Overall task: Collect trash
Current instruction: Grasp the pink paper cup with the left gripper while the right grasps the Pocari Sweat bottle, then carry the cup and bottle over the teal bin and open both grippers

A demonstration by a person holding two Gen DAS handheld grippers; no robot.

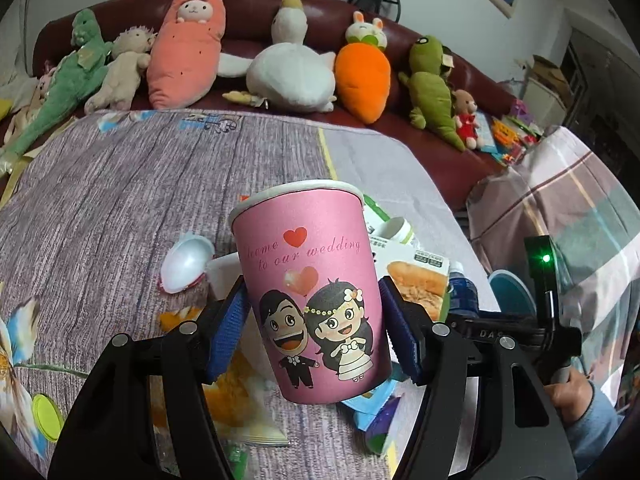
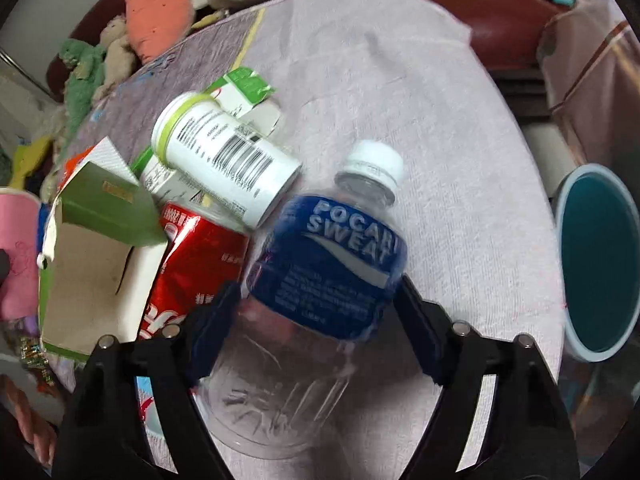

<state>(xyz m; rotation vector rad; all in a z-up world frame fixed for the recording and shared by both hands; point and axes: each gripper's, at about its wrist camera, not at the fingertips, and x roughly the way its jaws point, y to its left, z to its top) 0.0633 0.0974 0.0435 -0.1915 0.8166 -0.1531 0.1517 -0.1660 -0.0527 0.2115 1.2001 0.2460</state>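
Sofa [image 1: 460, 152] with plush toys runs along the back, and in front of it the bench [image 1: 120, 208], under a purple wood-grain cloth, carries the litter you are clearing. Off its right edge sits the teal bin [image 2: 600, 264], mouth open toward you; that is probably where everything goes.

Your left gripper [image 1: 316, 328] is clamped on the pink paper cup [image 1: 308, 280], both blue pads pressed to its sides, cup upright and lifted clear of the wrappers beneath.

Your right gripper [image 2: 316, 320] straddles the Pocari Sweat bottle [image 2: 328, 264]. The bottle lies on the cloth with its long axis running away from you, white cap at the far end, clear base nearest the camera. The jaws cross that axis at the blue label, which is the right way to take it. They look at or just off the plastic; the view is blurred, so I cannot tell whether they are pressing yet.

The bin lies just right of the bottle, so your right hand is much the nearer one to it. Left of the bottle, touching or nearly so, lie a red can [image 2: 196, 264], a white canister [image 2: 228, 160] and an opened carton [image 2: 96, 256].
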